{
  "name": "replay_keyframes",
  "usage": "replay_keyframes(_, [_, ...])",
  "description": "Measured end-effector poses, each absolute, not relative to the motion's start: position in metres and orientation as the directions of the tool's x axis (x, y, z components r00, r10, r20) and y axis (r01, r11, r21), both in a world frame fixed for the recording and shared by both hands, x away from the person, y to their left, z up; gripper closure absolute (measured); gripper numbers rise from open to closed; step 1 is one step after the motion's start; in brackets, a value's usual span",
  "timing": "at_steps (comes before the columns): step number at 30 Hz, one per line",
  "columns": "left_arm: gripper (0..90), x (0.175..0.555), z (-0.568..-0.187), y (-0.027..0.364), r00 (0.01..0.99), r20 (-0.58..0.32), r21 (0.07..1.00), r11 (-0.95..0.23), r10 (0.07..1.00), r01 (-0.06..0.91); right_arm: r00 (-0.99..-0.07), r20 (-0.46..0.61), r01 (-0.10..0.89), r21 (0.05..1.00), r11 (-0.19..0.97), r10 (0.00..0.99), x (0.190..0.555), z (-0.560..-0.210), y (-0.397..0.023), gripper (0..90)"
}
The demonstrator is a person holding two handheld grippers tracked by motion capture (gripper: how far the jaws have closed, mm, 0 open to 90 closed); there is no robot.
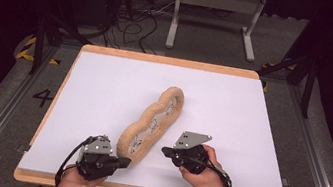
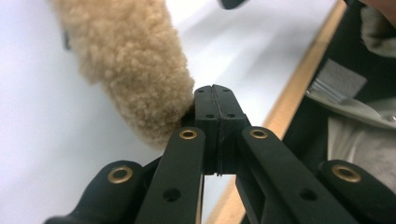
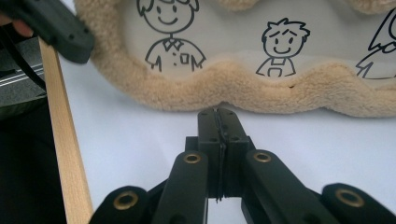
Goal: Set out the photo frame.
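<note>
My left gripper [image 2: 215,91] has its jaws pressed together, empty, touching the near end of the fluffy tan cushion [image 1: 152,123] at its 10 o'clock. My right gripper [image 3: 218,113], also closed and empty, sits just short of the cushion's edge at 12 o'clock. The cushion lies slantwise on the white counter [image 1: 105,84].

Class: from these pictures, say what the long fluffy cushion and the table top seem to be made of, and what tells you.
Fluffy cushion: a curly tan plush rim, fleece-like by its nubby pile; its pale centre panel looks like smooth printed fabric with line-drawn figures. Table top: a matt white sheet, material unclear, over a light wooden edge, probably unfinished.
</note>
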State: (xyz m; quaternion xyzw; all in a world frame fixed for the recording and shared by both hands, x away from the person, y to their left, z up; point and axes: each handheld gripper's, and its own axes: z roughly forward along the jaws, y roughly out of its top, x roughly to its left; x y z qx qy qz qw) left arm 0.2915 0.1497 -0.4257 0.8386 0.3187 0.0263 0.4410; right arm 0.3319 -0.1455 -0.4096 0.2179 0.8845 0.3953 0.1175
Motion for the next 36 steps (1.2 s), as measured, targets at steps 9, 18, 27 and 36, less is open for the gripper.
replay_keyframes(9, [89.8,0.305,-0.427,0.172,0.713,-0.24,0.762,-0.327,0.659,0.559,-0.86,-0.041,0.307,0.755,0.579,0.509,0.337,-0.408,-0.154,89.7])
replay_keyframes(18, [83.0,0.301,-0.424,0.179,0.684,-0.242,0.779,-0.284,0.688,0.56,-0.78,-0.058,0.348,0.787,0.509,0.624,0.365,-0.395,-0.179,84.1])
replay_keyframes(27, [55.7,0.297,-0.417,0.188,0.683,-0.286,0.792,-0.236,0.673,0.564,-0.7,-0.016,0.426,0.793,0.436,0.714,0.419,-0.388,-0.204,66.1])
replay_keyframes(36, [47.8,0.297,-0.42,0.201,0.62,-0.278,0.779,-0.206,0.734,0.592,-0.702,0.008,0.459,0.77,0.444,0.712,0.458,-0.403,-0.204,54.0])
